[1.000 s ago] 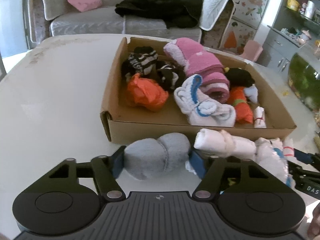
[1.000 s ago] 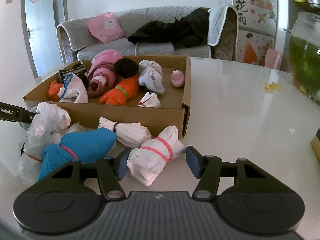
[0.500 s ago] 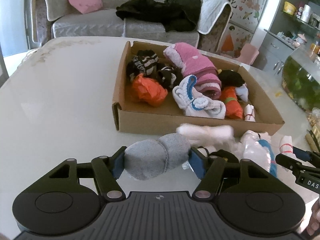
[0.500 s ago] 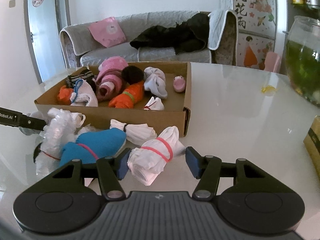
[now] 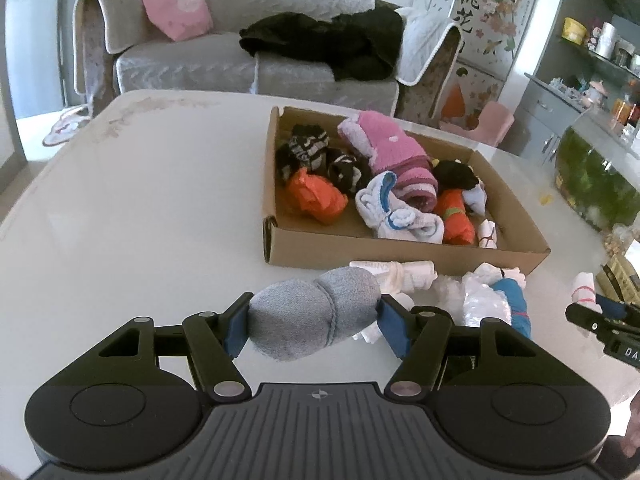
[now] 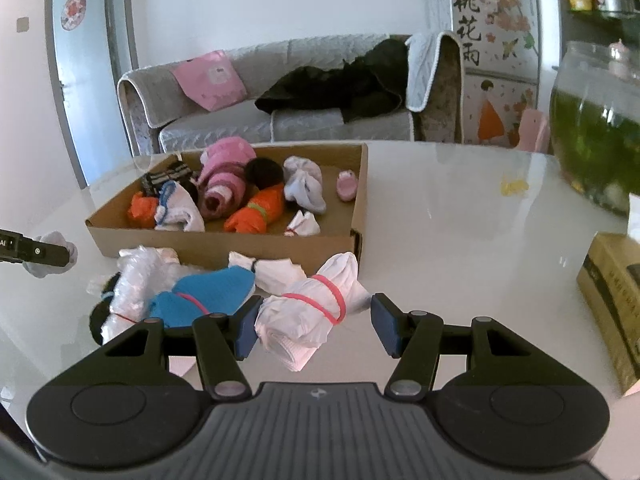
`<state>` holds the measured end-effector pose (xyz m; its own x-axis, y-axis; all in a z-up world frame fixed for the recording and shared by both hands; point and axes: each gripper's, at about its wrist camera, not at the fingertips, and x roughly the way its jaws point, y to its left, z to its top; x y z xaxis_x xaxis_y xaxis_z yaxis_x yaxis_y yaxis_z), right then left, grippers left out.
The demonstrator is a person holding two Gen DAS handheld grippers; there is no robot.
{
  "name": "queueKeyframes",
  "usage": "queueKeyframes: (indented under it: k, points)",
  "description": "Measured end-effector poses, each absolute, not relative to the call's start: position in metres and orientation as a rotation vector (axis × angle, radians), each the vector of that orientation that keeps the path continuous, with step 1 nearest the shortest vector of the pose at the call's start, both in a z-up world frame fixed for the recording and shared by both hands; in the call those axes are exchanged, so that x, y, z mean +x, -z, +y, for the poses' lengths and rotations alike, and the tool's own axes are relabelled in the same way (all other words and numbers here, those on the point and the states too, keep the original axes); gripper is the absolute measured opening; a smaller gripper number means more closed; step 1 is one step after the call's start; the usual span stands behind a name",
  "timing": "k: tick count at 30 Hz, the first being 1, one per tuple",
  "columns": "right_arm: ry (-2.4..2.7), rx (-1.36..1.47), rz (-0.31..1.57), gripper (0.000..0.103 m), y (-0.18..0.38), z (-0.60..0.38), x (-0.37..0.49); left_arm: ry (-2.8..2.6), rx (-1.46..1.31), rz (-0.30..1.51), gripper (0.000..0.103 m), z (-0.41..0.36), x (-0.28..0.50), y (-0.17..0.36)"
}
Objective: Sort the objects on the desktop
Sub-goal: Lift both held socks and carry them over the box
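Observation:
My left gripper (image 5: 314,326) is shut on a grey rolled sock (image 5: 312,320) and holds it above the white table, short of the cardboard box (image 5: 400,254). My right gripper (image 6: 316,330) is open around a white sock bundle with a pink band (image 6: 310,312); its left pad touches the bundle, its right pad stands apart. The bundle hangs above the table. The box (image 6: 224,242) holds several rolled socks, pink, orange, black and white. A blue sock (image 6: 204,296), a white roll (image 6: 272,270) and a plastic-wrapped bundle (image 6: 140,280) lie in front of the box.
A fish bowl (image 6: 596,136) stands at the right of the table, with a yellow-brown carton (image 6: 612,292) near it. A sofa (image 5: 240,56) with a pink cushion and dark clothes stands behind the table. The right gripper's tip shows in the left wrist view (image 5: 592,320).
Both grippers have risen and pulled back from the box. The grey sock stays in the left gripper and the white bundle stays between the right gripper's pads.

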<state>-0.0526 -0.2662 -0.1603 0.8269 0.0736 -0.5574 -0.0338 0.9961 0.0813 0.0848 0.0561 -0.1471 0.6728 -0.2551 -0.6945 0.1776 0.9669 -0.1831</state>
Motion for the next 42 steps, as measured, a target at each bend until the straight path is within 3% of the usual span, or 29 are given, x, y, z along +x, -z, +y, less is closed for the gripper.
queueKeyframes:
  k: [24, 35, 42]
  points:
    - [-0.103, 0.003, 0.438, 0.055, 0.083, -0.266, -0.033, 0.26, -0.013, 0.635, 0.071, 0.075, 0.08, 0.051]
    - [-0.148, -0.029, 0.386, 0.055, 0.056, -0.26, -0.002, 0.309, 0.041, 0.576, 0.071, 0.045, 0.118, 0.008]
    - [-0.174, -0.036, 0.387, 0.055, 0.053, -0.255, 0.02, 0.336, 0.079, 0.578, 0.071, 0.018, 0.142, 0.007]
